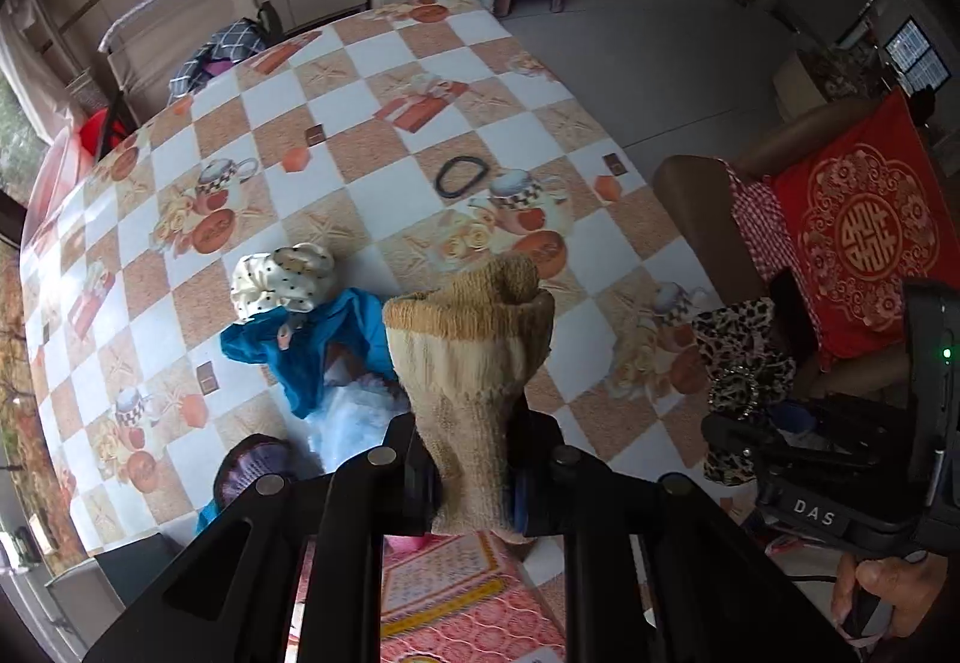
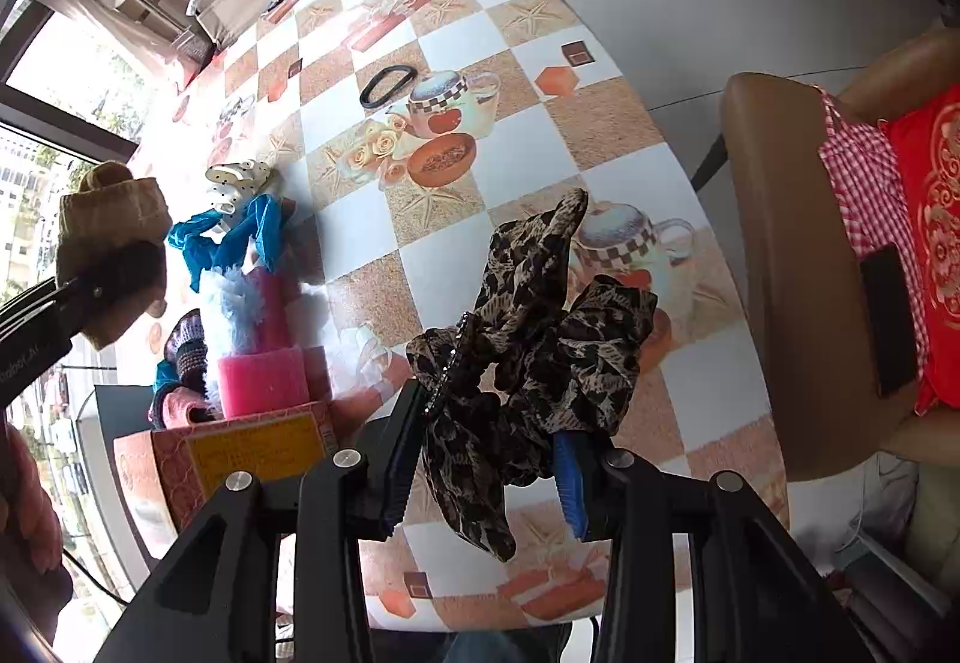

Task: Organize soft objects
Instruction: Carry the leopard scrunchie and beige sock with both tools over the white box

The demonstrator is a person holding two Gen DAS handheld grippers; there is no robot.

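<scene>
Sock (image 1: pixel 474 363), beige knit, stands upright in the closed left gripper (image 1: pixel 474 489), long axis running away from the fingers, folded cuff farthest out; its toe end is hidden below the jaws. Right gripper (image 2: pixel 486 477) is clamped on a leopard-print scrunchie (image 2: pixel 540 339), bunched so its ends are hard to trace. Beyond both, above the checkered table (image 1: pixel 384 63), a blue cloth (image 1: pixel 354 345) partly covers other soft items.

Open table (image 2: pixel 528 81) lies ahead, broken only by a black hair band (image 2: pixel 387 85); a soft pile (image 2: pixel 240 255) and box (image 2: pixel 240 459) crowd the left.
</scene>
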